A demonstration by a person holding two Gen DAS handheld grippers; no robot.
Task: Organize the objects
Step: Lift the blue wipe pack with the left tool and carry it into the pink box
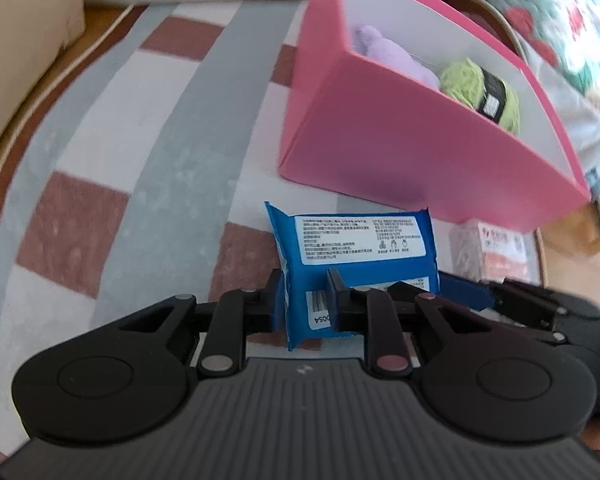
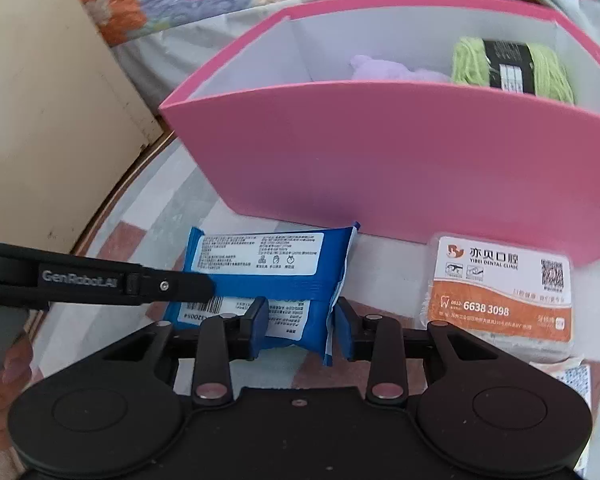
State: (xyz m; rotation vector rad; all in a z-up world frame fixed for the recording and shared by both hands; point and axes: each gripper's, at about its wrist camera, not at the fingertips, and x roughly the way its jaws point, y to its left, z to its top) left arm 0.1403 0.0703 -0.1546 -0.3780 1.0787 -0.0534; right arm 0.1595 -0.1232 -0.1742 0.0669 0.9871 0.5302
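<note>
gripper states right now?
Left gripper: shut on the blue wipes pack.
Right gripper: shut on the same pack's other end.

The left wrist view looks steeply down along its own fingers, close over a checked cloth [image 1: 140,152], with a pink box [image 1: 400,136] ahead to the right. The right wrist view faces the box's [image 2: 380,152] long side squarely, equally close and also tilted down. Both share the blue pack [image 1: 352,252] [image 2: 268,276] (each sees it from one end), the box, and an orange-labelled packet [image 1: 496,252] [image 2: 500,292].
</note>
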